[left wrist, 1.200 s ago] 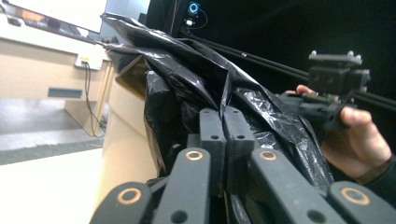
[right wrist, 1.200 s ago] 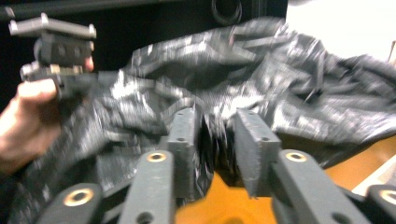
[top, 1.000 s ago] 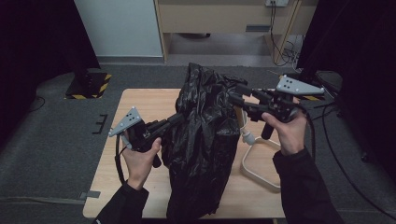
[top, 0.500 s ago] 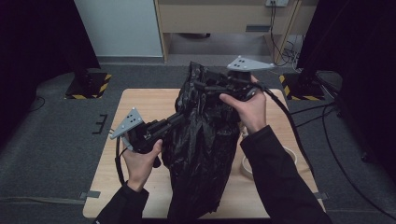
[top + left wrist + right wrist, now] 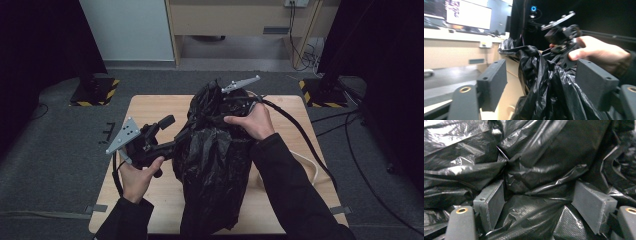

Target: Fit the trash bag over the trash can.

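Nearest, at 7 o'clock on the wooden table: left gripper, w/ its grey plate, held low beside the black plastic bag. A second ago its jaws were clamped on the bag's left flank; they've just been opening and now stand wide. In the left gripper view the bag sits between the pads but nothing presses on it — so that grip is let go.

Centre: the bag lies crumpled along the table's middle, from the 6 o'clock edge up toward 12, top bunched and raised.

Farther, about 12–1 o'clock: right gripper has swung in from the bag's right side, at 2 o'clock, & now sits on the bunched top, hand wrapped over it. Its jaws have also just been opening; the right gripper view has both pads spread wide w/ bag film bulging between, not pinched.

Beyond the right forearm, at 4 o'clock: a pale loop on the table; can't tell what it is.

Judgement: a re-grip — neither side holds now, the bag rests on its own, and the right looks set to take a new pinch up top.
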### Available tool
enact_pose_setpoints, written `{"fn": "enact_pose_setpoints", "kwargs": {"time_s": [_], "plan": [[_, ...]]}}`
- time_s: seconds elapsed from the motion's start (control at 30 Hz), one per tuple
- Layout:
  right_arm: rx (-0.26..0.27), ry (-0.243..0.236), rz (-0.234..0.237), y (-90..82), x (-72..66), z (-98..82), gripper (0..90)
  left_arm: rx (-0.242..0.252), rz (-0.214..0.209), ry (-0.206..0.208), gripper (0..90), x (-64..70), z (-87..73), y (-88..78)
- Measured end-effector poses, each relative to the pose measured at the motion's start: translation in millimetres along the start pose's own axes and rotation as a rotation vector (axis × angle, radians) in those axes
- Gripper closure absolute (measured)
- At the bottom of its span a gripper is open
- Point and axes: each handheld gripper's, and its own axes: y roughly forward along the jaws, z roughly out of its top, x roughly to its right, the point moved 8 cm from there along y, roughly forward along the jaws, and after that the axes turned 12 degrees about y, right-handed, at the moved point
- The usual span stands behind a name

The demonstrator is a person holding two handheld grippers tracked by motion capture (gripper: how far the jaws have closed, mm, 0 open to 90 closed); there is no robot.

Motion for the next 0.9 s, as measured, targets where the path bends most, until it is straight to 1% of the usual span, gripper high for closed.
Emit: {"fn": "enact_pose_setpoints", "kwargs": {"time_s": [0.03, 0.1, 0.17, 0.27, 0.37, 0.47, 0.5, 0.57, 0.6, 0.63, 0.67, 0.7, 0.73, 0.77, 0.8, 0.83, 0.9], "plan": [[-0.004, -0.002, -0.003, 0.7, -0.3, -0.1, 25.4, -0.006, -0.006, 0.001, 23.7, -0.9, -4.0, 2.1], [0.008, -0.023, -0.006, -0.9, -1.5, 2.5, 25.8, -0.013, -0.032, -0.02, 23.5, -0.5, -10.9, 5.8], [0.058, -0.036, 0.002, -6.4, -3.1, 7.5, 25.9, -0.026, -0.05, -0.035, 27.1, 0.0, -17.3, 8.6], [0.153, -0.036, 0.028, -19.1, -6.3, 16.9, 24.4, -0.031, -0.088, -0.056, 40.8, 4.7, -22.1, 10.6], [0.27, -0.031, 0.05, -35.8, -9.3, 29.5, 24.2, -0.033, -0.099, -0.052, 50.5, 9.2, -21.3, 10.4], [0.402, -0.028, 0.083, -58.5, -13.5, 44.2, 26.0, -0.036, -0.105, -0.049, 58.6, 11.4, -19.0, 8.7], [0.438, -0.026, 0.1, -66.9, -15.9, 47.9, 26.3, -0.034, -0.109, -0.051, 60.4, 12.0, -18.2, 8.1], [0.49, -0.046, 0.129, -84.4, -21.2, 52.0, 27.3, -0.038, -0.115, -0.047, 65.2, 13.3, -16.9, 7.2], [0.531, -0.049, 0.152, -93.7, -24.4, 53.4, 28.5, -0.036, -0.119, -0.048, 67.1, 14.5, -16.0, 7.2], [0.542, -0.078, 0.168, -111.1, -28.4, 49.0, 30.7, -0.038, -0.123, -0.044, 70.4, 15.6, -15.4, 6.9], [0.542, -0.078, 0.168, -111.1, -28.4, 49.0, 30.7, -0.038, -0.124, -0.042, 70.4, 16.4, -15.0, 7.0], [0.552, -0.091, 0.164, -117.4, -28.7, 47.4, 30.8, -0.04, -0.128, -0.039, 71.3, 17.6, -14.4, 7.5], [0.574, -0.098, 0.175, -132.3, -29.7, 42.7, 31.9, -0.04, -0.128, -0.043, 74.2, 18.7, -13.5, 8.2], [0.574, -0.098, 0.175, -132.3, -29.7, 42.7, 31.9, -0.04, -0.128, -0.043, 75.2, 18.7, -13.5, 8.2], [0.582, -0.11, 0.18, -138.3, -30.3, 39.2, 31.9, -0.04, -0.13, -0.044, 75.2, 19.9, -12.7, 8.1], [0.577, -0.126, 0.186, -143.5, -31.1, 31.2, 31.9, -0.041, -0.133, -0.042, 76.4, 20.9, -12.0, 7.6], [0.555, -0.144, 0.194, -146.1, -31.0, 11.7, 33.3, -0.04, -0.14, -0.043, 77.9, 22.6, -10.3, 7.2]]}}
